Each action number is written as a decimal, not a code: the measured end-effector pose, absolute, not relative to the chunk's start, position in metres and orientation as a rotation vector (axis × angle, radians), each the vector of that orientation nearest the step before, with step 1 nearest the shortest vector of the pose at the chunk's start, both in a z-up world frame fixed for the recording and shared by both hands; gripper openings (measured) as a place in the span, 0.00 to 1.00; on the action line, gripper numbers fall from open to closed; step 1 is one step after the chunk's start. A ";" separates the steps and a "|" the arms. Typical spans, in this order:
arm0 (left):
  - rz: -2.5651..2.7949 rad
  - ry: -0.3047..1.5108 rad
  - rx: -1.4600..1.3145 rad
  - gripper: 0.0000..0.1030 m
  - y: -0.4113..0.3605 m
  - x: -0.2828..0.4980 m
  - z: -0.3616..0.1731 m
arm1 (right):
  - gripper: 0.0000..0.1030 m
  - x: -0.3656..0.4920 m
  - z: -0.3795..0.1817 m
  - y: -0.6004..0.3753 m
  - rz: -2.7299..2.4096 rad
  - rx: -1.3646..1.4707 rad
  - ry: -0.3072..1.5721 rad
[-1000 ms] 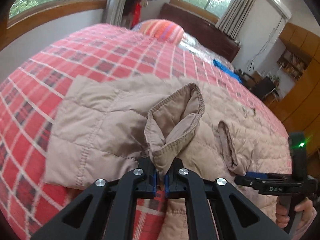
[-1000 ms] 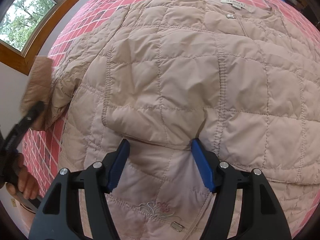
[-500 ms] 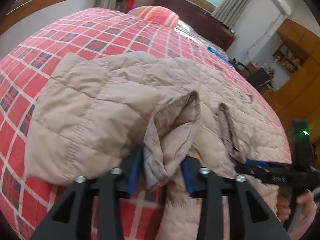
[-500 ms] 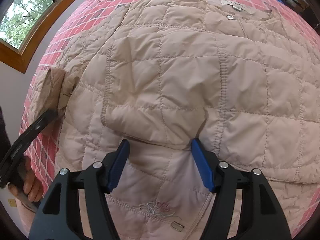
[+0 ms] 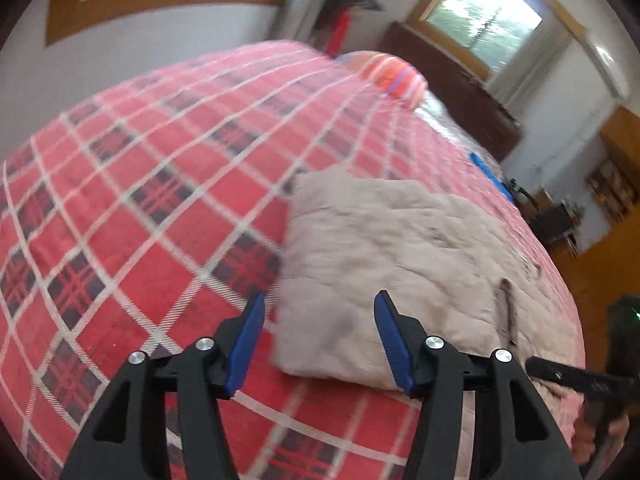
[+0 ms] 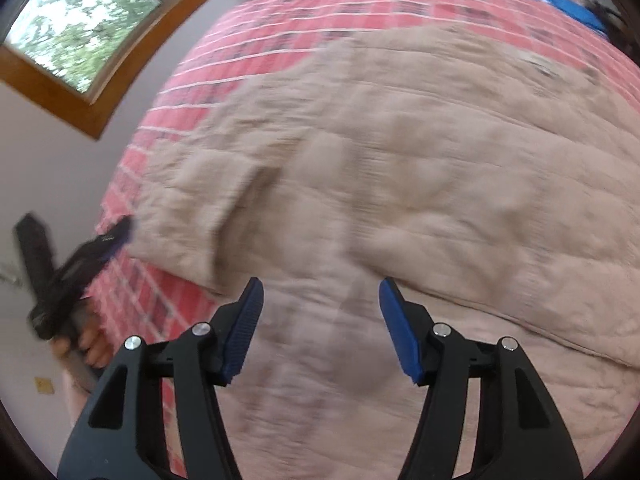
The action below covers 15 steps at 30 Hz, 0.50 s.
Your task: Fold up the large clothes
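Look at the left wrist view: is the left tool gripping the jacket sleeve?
No. The left tool is open, nothing between its blue fingers, and the folded sleeve lies on the bed ahead.

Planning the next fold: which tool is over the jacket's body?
The right tool, beige jacket filling its gap; the left tool sits at the jacket's edge, partly over plaid bedspread.

The jacket (image 5: 384, 256) is lying flat on the bed (image 5: 132, 208), toward its near right part, with your folded sleeve (image 6: 192, 224) resting on top of the jacket's left side. Your left gripper (image 5: 318, 340) is hovering at the sleeve's near left edge, jaws apart. Your right gripper (image 6: 320, 328) is hanging over the jacket's near hem, jaws apart. The pillow (image 5: 394, 76) is sitting at the bed's far end, before the headboard (image 5: 452, 92).
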<state>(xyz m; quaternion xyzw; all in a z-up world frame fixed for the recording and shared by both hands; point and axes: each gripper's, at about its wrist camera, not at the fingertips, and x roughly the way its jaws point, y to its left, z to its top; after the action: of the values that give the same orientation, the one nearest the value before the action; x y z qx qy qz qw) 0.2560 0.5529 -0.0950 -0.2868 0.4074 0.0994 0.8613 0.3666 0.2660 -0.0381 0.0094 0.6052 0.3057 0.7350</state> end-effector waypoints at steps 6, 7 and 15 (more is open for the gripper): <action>0.150 0.884 -0.700 0.38 0.559 0.265 -0.120 | 0.56 0.369 -0.046 0.330 0.763 0.031 1.364; 0.142 0.882 -0.717 0.36 0.560 0.266 -0.123 | 0.56 0.369 -0.048 0.338 0.769 0.027 1.370; 0.103 0.851 -0.758 0.11 0.559 0.257 -0.123 | 0.18 0.370 -0.075 0.369 0.764 0.031 1.418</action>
<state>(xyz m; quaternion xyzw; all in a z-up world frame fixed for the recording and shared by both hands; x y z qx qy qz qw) 0.2574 0.5590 -0.1230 -0.3585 0.4028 0.0488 0.8408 0.3696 0.3689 -0.0751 0.0138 0.6348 0.3420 0.6927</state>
